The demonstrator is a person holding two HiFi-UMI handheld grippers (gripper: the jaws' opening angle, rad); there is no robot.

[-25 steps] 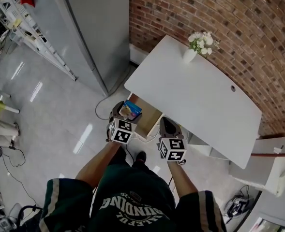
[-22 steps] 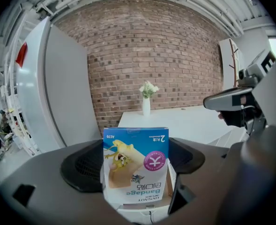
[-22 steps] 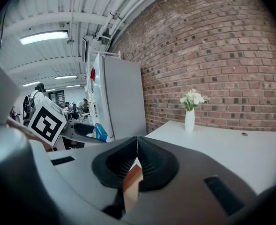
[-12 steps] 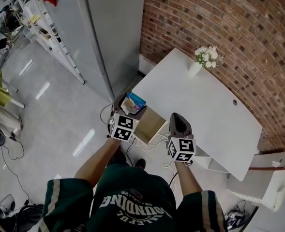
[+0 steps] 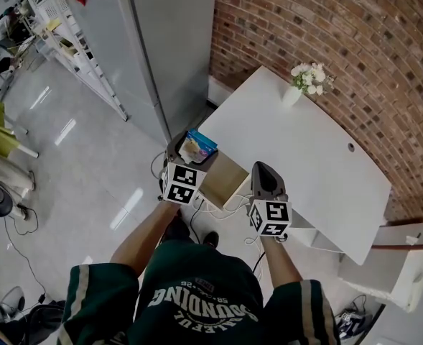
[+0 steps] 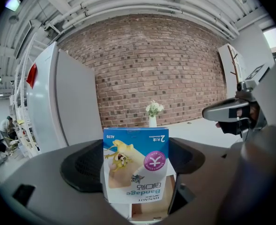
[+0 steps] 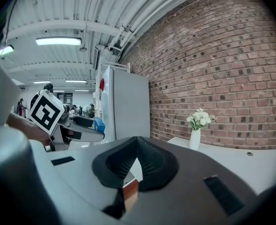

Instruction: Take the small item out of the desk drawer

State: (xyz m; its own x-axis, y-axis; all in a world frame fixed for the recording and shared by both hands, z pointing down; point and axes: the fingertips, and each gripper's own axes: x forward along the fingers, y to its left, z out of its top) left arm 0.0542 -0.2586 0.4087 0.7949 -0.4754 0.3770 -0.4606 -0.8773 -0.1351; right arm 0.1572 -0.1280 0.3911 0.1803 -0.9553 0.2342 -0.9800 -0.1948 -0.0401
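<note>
The person stands at a white rectangular desk (image 5: pixel 308 146) set against a red brick wall (image 5: pixel 326 27). A tong-style gripper is in each hand. An open drawer with a pale wooden inside (image 5: pixel 222 180) juts from the desk's near left end.

The left gripper (image 5: pixel 186 149) is clamped on a small blue and white cardboard bandage box (image 6: pixel 135 165). The box stands upright between the two black jaws, which press on its sides. Its print is upside down to that gripper's camera. The box is out of the drawer and held in the air over the drawer's outer end. In the left gripper view, the wooden drawer shows just beneath the box's lower edge. In the head view, the box lies at the left end of the drawer, near the desk's corner.

The right gripper (image 7: pixel 137 143) holds nothing. Its black jaws meet at the tips, leaving only a thin slit lower down. A strip of the wooden drawer shows through that slit. In the head view, this gripper hangs beside the drawer's right edge, at the desk's front rim and apart from the box.

A small white vase of white flowers (image 5: pixel 297 85) stands at the far side of the desk, close to the brick wall. A tall grey metal cabinet (image 5: pixel 164 42) stands to the left of the desk, and a white metal rack (image 5: pixel 60 34) leans further left over the glossy grey floor (image 5: pixel 75 185).
</note>
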